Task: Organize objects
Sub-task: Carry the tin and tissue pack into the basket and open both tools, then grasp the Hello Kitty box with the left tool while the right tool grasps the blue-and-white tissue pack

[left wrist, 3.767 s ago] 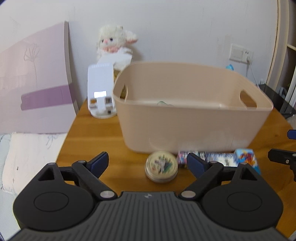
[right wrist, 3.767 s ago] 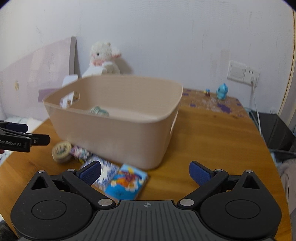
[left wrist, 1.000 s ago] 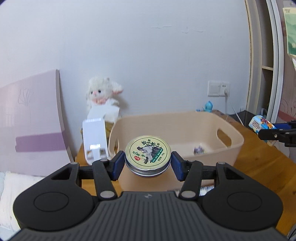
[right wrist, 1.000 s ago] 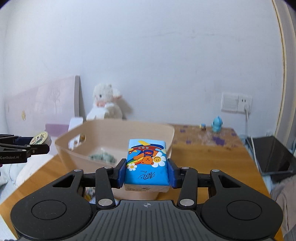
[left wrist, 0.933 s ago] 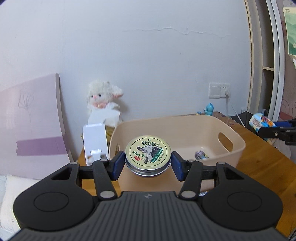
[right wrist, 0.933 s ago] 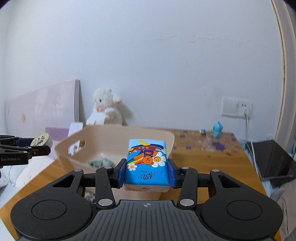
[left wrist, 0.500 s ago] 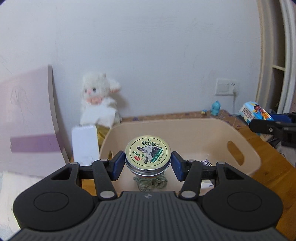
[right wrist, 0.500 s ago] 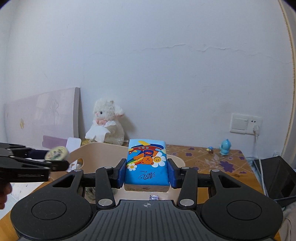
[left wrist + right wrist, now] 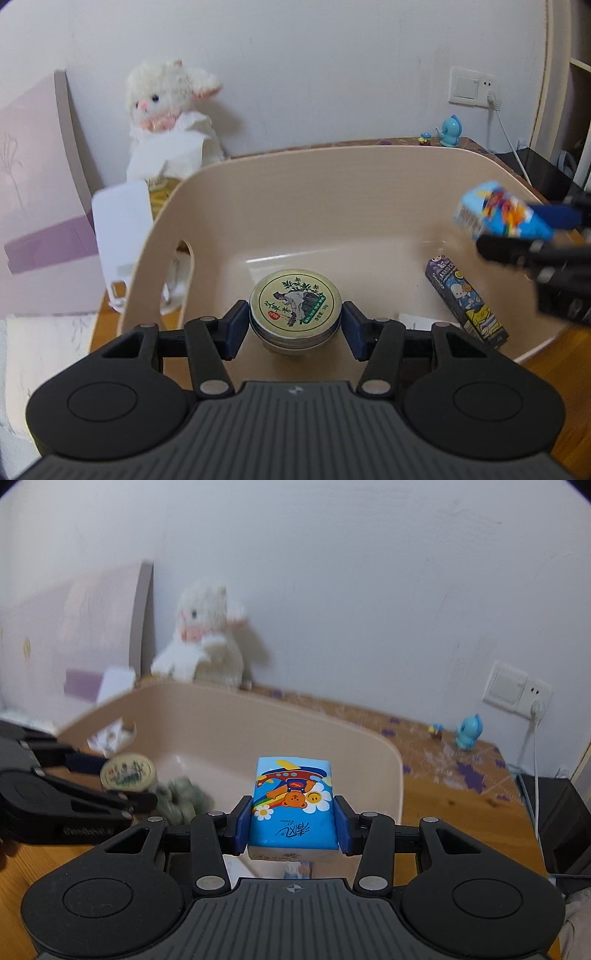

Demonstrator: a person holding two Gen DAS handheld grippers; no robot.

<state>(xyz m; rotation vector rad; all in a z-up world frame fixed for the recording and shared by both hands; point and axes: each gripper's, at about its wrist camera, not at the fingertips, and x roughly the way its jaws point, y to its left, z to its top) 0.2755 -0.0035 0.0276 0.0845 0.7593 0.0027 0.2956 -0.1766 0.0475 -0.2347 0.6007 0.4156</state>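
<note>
My left gripper is shut on a round metal tin with a green plant label and holds it above the inside of the beige plastic basket. My right gripper is shut on a blue tissue pack with a cartoon bear, above the basket's near rim. The tissue pack also shows at the right of the left wrist view, and the tin at the left of the right wrist view. A dark snack packet and a green crumpled item lie in the basket.
A white plush lamb sits against the wall behind the basket. A white stand is left of it, and a pink board leans at far left. A blue toy and a wall socket are at right on the wooden table.
Both grippers have moved forward and tilted down over the basket, each still holding its object. The right gripper with the tissue pack has come closer to the left one.
</note>
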